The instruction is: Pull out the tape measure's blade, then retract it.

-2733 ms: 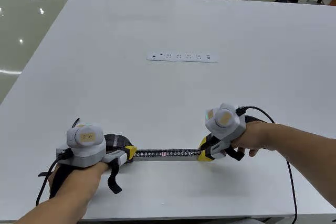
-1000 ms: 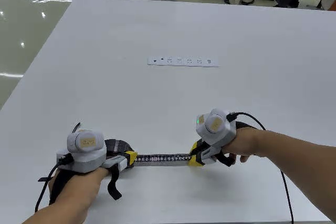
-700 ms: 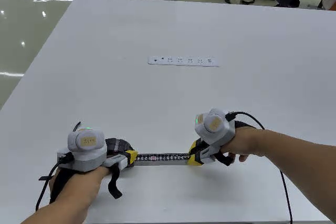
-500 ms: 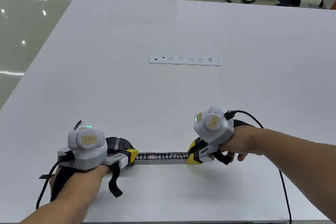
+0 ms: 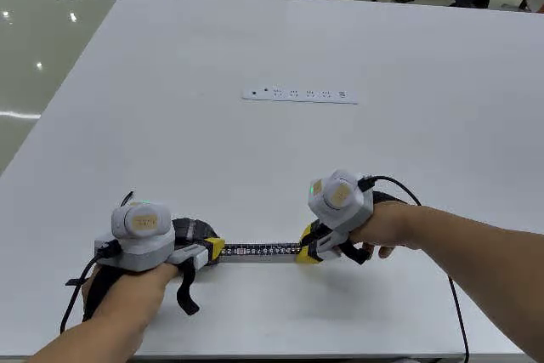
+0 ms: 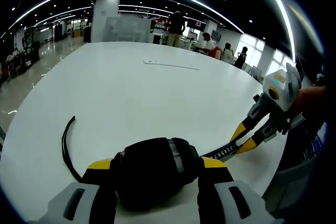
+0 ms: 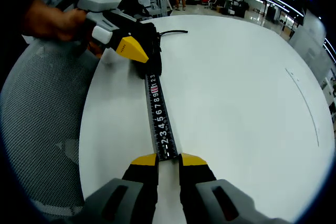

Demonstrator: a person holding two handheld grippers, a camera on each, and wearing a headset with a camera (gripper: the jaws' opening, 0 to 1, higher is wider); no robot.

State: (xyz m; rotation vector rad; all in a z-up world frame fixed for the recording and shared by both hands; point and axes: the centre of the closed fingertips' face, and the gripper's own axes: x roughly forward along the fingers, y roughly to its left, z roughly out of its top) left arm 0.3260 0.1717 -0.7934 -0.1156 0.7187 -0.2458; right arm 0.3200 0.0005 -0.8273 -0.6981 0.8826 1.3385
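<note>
A black tape measure case point(image 6: 149, 179) sits on the white table point(image 5: 255, 150) between the yellow-tipped jaws of my left gripper point(image 6: 157, 162), which is shut on it. In the head view that gripper point(image 5: 206, 249) is at the lower left and the case point(image 5: 191, 231) peeks out beside it. A short length of blade point(image 5: 259, 250) runs right along the tabletop to my right gripper point(image 5: 304, 252). In the right gripper view the numbered blade point(image 7: 159, 116) lies flat, its end pinched in my right gripper point(image 7: 168, 159). The left gripper point(image 7: 131, 48) is at the blade's far end.
A white power strip point(image 5: 300, 94) lies mid-table, well beyond the grippers. The case's black wrist strap point(image 6: 65, 140) curls on the table by the left gripper. The table's front edge is close below both hands. A grey mesh chair point(image 7: 42, 129) is off that edge.
My right gripper has moved left toward the case with the blade end in it, so less blade shows. The left gripper and case have stayed put.
</note>
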